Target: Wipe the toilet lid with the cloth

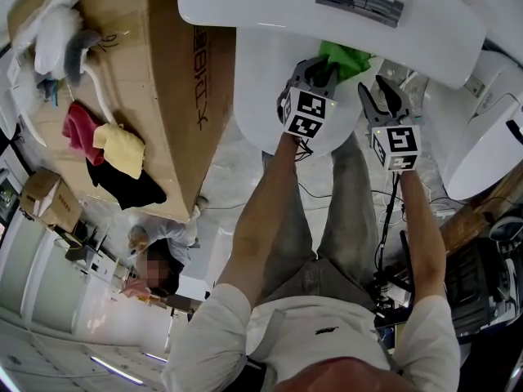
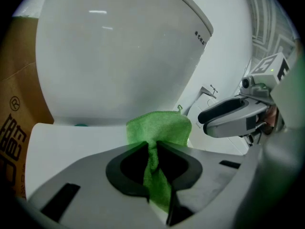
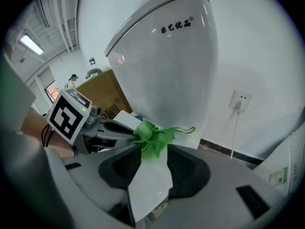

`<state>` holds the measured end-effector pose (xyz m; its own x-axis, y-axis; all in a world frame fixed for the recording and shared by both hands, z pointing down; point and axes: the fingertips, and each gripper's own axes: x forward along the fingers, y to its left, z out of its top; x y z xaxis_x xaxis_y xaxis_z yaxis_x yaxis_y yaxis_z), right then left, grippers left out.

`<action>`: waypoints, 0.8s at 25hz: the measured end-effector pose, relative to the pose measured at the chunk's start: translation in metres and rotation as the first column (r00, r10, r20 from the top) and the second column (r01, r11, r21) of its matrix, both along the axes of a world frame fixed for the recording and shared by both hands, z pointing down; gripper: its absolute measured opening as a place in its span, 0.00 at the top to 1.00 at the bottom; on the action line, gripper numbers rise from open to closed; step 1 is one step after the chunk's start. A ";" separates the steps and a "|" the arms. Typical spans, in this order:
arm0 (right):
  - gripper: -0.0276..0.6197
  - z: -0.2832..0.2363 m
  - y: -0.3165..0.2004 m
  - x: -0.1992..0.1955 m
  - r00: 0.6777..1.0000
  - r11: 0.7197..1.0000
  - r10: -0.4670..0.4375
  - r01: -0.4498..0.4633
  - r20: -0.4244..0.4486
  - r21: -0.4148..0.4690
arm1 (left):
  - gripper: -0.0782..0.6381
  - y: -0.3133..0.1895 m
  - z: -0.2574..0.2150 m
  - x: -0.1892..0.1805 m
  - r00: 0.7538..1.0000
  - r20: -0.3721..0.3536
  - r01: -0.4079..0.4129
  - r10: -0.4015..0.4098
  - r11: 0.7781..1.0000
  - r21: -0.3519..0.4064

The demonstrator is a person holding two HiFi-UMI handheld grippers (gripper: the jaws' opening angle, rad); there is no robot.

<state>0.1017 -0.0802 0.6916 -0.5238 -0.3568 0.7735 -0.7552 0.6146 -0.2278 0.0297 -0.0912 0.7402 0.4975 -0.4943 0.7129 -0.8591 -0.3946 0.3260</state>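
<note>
The white toilet lid lies below the tank in the head view and fills the upper part of both gripper views. My left gripper is over the lid's far right part, shut on a green cloth. The cloth is pinched between its jaws and fans out ahead of the left gripper. My right gripper hovers just right of the lid, open and holding nothing. The bunched cloth sits just beyond the right gripper.
A big cardboard box stands left of the toilet, with red, yellow and black cloths beside it. Another white toilet is at the right. A wall socket and cable are behind. A person sits on the floor.
</note>
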 end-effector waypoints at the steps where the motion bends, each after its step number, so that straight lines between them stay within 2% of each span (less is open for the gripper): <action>1: 0.68 0.000 0.000 -0.004 1.000 1.000 0.000 0.000 0.000 0.000 | 0.79 0.000 0.000 -0.006 1.000 0.001 0.006 -0.006 1.000 -0.002; 20: 0.68 -0.006 0.005 -0.076 1.000 1.000 -0.003 0.003 -0.002 0.009 | 0.79 0.002 -0.001 -0.099 0.998 0.020 0.058 -0.058 0.998 -0.006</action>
